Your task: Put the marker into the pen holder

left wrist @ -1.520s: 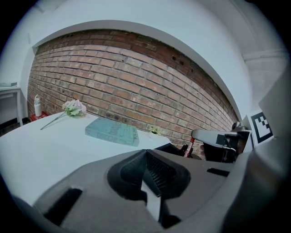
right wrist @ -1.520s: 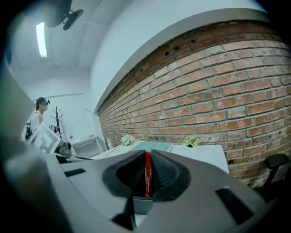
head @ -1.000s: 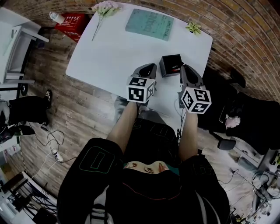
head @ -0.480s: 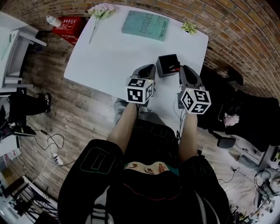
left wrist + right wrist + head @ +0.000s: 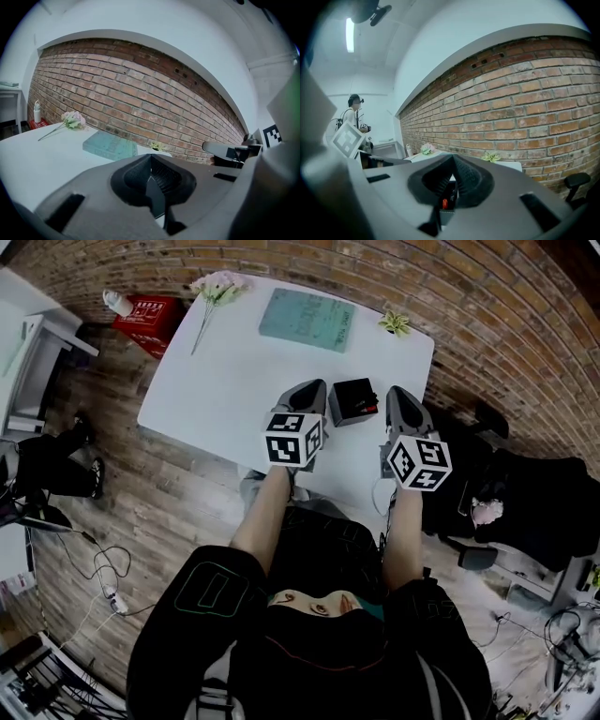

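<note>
The marker (image 5: 445, 203) is showing only as a small red bit with a dark body beside it, too small to make out further. It is sitting inside the pen holder (image 5: 352, 401), a black, open-topped square box that is standing on the white table (image 5: 216, 381) near its edge closest to the person. The left gripper (image 5: 312, 388) is hovering just left of the holder with its jaws pressed together on nothing. The right gripper (image 5: 398, 396) is hovering just right of it. Its jaws have just been closing and are now meeting tip to tip, also with nothing between them. Compared with a second ago, both grippers are riding higher above the table. The holder is now appearing between their heads rather than just ahead of their tips. The marker is staying in the holder as before. The teal book (image 5: 306, 319) and pink flowers (image 5: 216, 287) are lying unmoved at the far side of the table.
</note>
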A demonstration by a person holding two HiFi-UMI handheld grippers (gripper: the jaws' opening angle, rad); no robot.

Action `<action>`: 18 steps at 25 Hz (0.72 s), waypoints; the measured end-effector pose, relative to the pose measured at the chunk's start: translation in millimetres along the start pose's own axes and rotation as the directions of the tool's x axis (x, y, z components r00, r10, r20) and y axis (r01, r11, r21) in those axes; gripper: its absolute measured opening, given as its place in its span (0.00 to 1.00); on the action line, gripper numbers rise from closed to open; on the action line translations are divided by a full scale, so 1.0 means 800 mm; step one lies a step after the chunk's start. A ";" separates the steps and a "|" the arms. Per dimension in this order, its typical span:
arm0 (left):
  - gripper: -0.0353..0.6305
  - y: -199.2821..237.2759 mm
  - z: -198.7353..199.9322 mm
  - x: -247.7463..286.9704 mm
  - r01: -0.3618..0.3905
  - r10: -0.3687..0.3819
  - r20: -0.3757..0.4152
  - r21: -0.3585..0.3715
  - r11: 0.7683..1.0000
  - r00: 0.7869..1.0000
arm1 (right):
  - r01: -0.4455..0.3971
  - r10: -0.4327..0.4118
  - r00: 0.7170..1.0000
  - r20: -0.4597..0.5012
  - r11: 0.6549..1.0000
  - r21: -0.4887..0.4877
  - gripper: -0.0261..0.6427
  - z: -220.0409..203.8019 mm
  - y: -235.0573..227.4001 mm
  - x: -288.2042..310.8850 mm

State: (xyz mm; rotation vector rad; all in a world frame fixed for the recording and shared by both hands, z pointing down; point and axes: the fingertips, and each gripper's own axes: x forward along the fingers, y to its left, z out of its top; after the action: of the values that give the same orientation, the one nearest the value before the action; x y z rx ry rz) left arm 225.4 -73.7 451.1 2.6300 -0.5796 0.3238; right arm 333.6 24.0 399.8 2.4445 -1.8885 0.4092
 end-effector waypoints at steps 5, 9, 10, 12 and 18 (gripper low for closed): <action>0.07 0.004 0.042 -0.003 -0.012 0.011 0.071 0.021 1.000 0.997 | -0.017 0.018 0.999 0.034 0.999 -0.039 0.05 0.033 0.007 0.013; 0.07 0.012 0.090 -0.013 -0.056 0.044 0.153 0.075 0.996 0.987 | -0.021 0.025 0.998 0.065 0.997 -0.068 0.05 0.062 0.015 0.027; 0.07 0.014 0.103 -0.016 -0.069 0.053 0.174 0.088 0.994 0.983 | -0.023 0.029 0.997 0.077 0.997 -0.073 0.05 0.071 0.017 0.030; 0.07 0.020 0.128 -0.025 -0.098 0.072 0.216 0.111 0.989 0.974 | -0.026 0.034 0.994 0.100 0.996 -0.085 0.05 0.089 0.023 0.038; 0.07 0.040 0.196 -0.053 -0.203 0.137 0.319 0.185 0.961 0.938 | -0.009 0.026 0.986 0.164 0.995 -0.101 0.05 0.145 0.027 0.060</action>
State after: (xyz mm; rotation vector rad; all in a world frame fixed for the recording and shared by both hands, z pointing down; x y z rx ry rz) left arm 193.8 -156.3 311.2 2.8687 -0.9261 0.0294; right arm 346.3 -47.8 295.5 2.4672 -1.9398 0.1117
